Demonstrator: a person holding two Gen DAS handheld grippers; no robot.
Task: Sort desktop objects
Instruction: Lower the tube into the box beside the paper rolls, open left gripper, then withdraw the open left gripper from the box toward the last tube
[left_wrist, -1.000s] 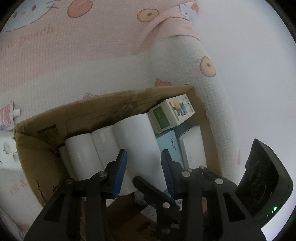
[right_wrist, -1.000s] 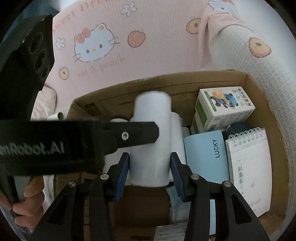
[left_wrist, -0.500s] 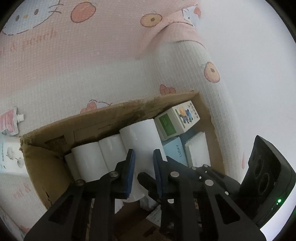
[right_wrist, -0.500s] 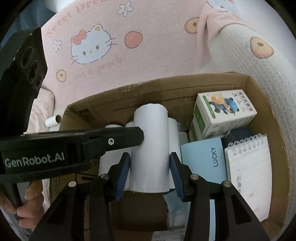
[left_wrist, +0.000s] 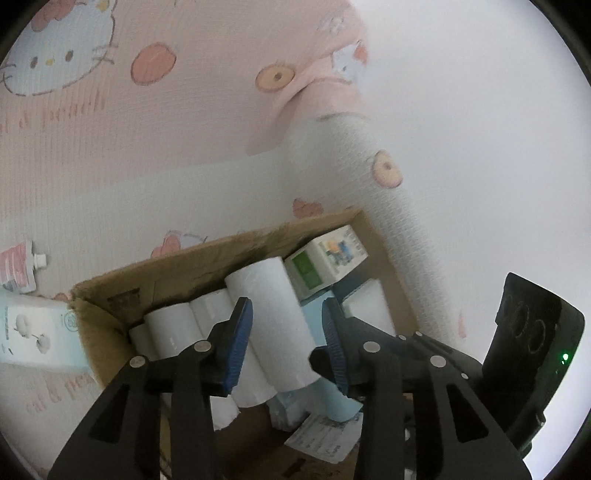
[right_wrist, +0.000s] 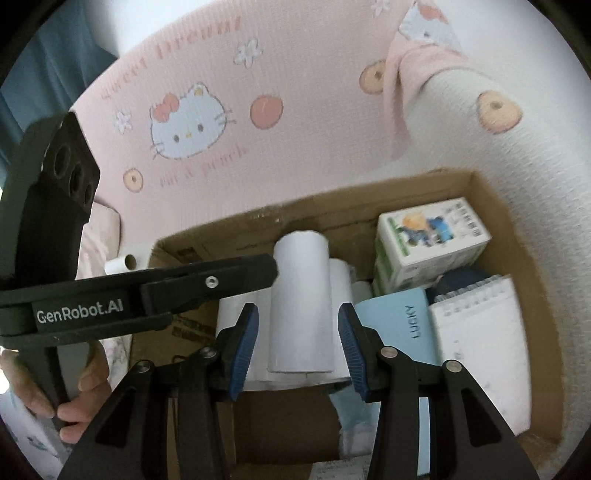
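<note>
A cardboard box (right_wrist: 476, 192) holds several white paper rolls, a cartoon-printed carton (right_wrist: 432, 236), a light blue "LUCKY" booklet (right_wrist: 399, 325) and a spiral notepad (right_wrist: 484, 343). One white roll (right_wrist: 301, 302) lies on top of the others. My right gripper (right_wrist: 297, 345) is open above it, with a gap on each side of the roll. My left gripper (left_wrist: 284, 336) is open above the same roll (left_wrist: 273, 321) in the box (left_wrist: 155, 273). The left gripper's body (right_wrist: 147, 288) crosses the right wrist view.
The box sits on a pink and white Hello Kitty blanket (right_wrist: 221, 92). Left of the box lie a white printed pack (left_wrist: 33, 332), a red pouch (left_wrist: 18, 266) and an empty roll core (right_wrist: 122, 263). A hand (right_wrist: 77, 398) holds the left gripper.
My left gripper closed partway, then opened wide. My right gripper opened and let go of the top roll, which now rests on the other rolls. Both grippers drew back slightly.
</note>
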